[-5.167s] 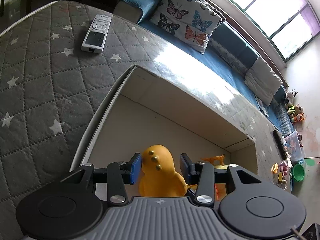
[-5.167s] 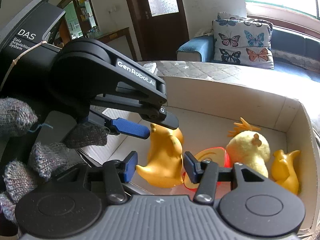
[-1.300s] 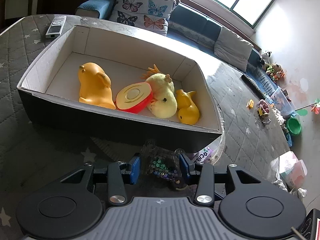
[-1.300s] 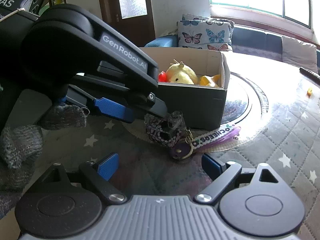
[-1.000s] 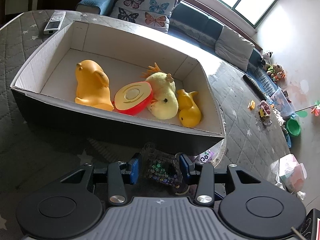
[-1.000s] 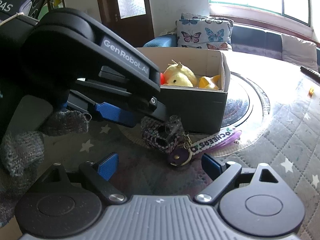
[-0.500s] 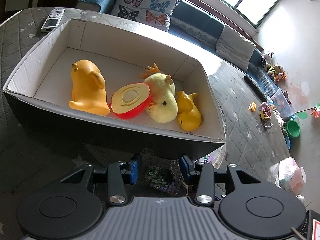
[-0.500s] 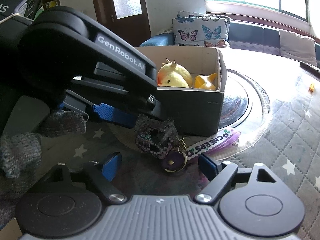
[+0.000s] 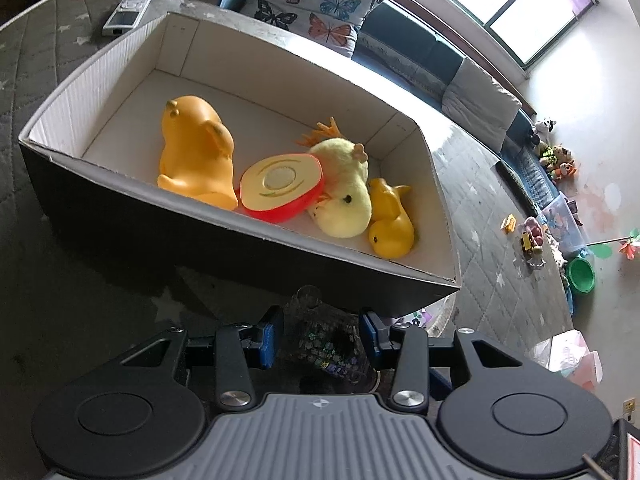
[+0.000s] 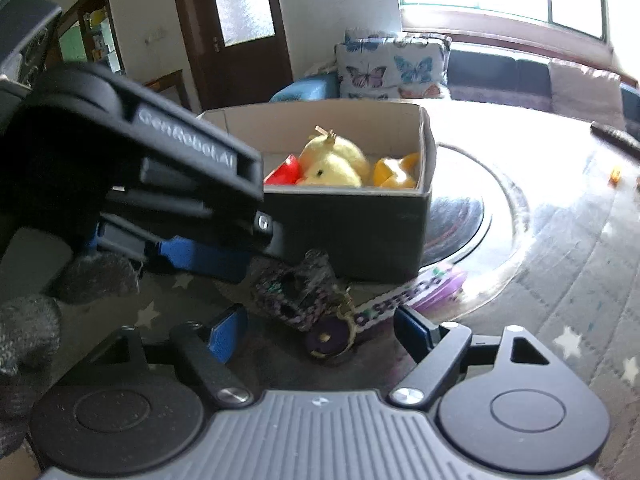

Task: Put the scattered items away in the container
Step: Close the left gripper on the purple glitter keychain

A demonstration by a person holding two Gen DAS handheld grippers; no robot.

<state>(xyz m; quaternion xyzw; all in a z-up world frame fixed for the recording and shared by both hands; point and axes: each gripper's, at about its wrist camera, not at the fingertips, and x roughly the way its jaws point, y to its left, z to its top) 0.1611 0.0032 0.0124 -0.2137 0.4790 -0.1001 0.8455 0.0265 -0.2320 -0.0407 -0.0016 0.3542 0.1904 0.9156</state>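
Left wrist view, lower centre: left gripper [image 9: 320, 338], blue-padded fingers [image 9: 269, 336] clenched on a dark beaded pouch with glittering sequins [image 9: 324, 346], held just in front of the near dark wall of the box. Centre of frame: open cardboard box, white inside and dark outside [image 9: 248, 248], on a grey quilted, star-patterned surface [image 9: 48, 80]. Inside the box, left to right: large orange rubber duck [image 9: 196, 160], red-rimmed round toy with cream face [image 9: 280, 188], yellow plush chick [image 9: 344, 196], small orange rubber duck [image 9: 390, 226]; all four touching in a row along the near wall. Upper left: white remote control [image 9: 126, 14] on the quilted surface, well apart from the box. Top centre: butterfly-print cushion [image 9: 312, 4].

Right wrist view, lower centre: right gripper [image 10: 320, 330], fingers [image 10: 414, 330] released and spread wide, holding nothing. Between and just beyond them: the pouch [image 10: 296, 294], lifted in the left gripper's blue fingers entering from the left, with a round purple tag [image 10: 330, 338] and a printed purple-and-white strap [image 10: 412, 294] trailing right. Lower left edge: grey knitted glove [image 10: 28, 328].
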